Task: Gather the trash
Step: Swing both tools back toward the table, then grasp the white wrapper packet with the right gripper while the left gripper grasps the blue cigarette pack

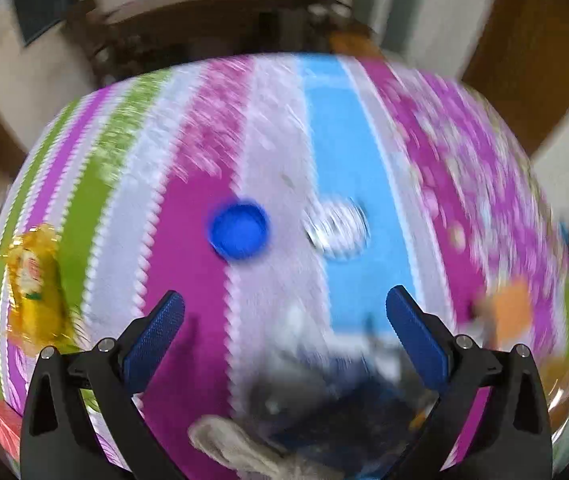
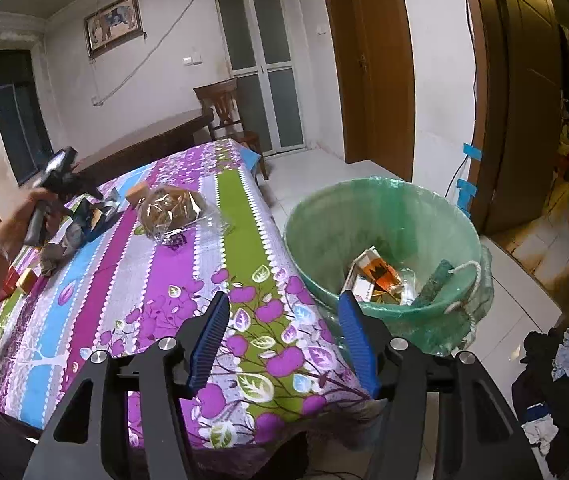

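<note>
A table covered by a striped, flower-printed tablecloth (image 2: 188, 280) in purple, blue, green and white stands in a tiled room with wooden doors; a green-lined trash bin (image 2: 384, 240) sits on the floor just beside the table's corner. Inside the bin lie an orange-and-white carton (image 2: 378, 274) and other wrappers, partly hidden by the rim and by a gripper finger.

The right gripper (image 2: 284, 340) hangs above the table corner with its blue-padded fingers spread wide and nothing between them.

The left wrist view is heavily smeared by motion. The left gripper (image 1: 284, 320) is also spread wide and empty. Ahead of it on the cloth lie a blue bottle cap (image 1: 239, 231) and, just beside it, a silvery round lid (image 1: 337, 229) whose detail is lost in blur. A yellow foil wrapper (image 1: 34, 284) sits near the left edge, and an orange item (image 1: 512, 308) at the right cannot be identified. A dark blue crumpled wrapper with a grey rag (image 1: 324, 420) lies under the fingers, cut off by the frame.

From the right wrist camera, a hand (image 2: 32, 216) grips the left tool's handle over the far end of the table, near a clear bag of brown contents (image 2: 176, 210).
</note>
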`<state>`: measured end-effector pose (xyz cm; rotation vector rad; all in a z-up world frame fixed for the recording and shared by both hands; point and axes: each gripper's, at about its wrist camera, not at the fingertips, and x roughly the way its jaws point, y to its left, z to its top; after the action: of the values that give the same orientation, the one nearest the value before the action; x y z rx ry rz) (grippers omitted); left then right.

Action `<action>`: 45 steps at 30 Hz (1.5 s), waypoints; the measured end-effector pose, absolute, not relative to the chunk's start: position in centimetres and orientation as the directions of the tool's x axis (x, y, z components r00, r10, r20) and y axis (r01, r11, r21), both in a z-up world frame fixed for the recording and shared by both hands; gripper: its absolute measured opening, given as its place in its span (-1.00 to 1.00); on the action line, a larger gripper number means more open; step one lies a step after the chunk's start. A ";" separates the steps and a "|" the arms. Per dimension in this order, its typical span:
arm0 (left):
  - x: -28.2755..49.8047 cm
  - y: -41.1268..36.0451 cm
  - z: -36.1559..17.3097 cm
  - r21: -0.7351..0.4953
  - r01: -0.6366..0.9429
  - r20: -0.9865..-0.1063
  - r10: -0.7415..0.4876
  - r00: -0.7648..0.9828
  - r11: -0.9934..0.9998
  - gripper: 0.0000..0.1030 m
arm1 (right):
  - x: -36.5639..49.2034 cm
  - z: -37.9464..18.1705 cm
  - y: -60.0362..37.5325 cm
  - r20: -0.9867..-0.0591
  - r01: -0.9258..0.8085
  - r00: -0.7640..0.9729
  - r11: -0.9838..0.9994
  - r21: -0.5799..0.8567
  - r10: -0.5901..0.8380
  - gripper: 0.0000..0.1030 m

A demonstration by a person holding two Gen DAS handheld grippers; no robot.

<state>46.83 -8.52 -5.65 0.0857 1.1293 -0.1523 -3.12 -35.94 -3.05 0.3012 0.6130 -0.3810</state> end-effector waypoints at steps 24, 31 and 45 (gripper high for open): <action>20.2 2.5 -5.8 -0.431 0.297 -0.712 -0.524 0.467 0.852 0.88 | 13.7 0.2 -25.1 -0.545 -0.060 0.816 0.966 0.251 0.192 0.12; 19.1 3.0 -7.2 -0.504 0.246 -0.678 -0.555 0.482 0.828 0.88 | 26.2 -1.0 -20.2 -0.623 -0.099 0.726 0.941 0.322 0.290 0.76; 18.2 4.8 -7.6 -0.545 0.244 -0.639 -0.585 0.498 0.802 0.89 | 21.6 -0.1 -16.7 -0.669 -0.287 0.633 0.921 0.265 0.390 -0.22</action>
<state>18.15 4.83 -7.59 -0.4132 0.9212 -0.5192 21.59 -16.71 -0.07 0.1380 0.7964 0.3885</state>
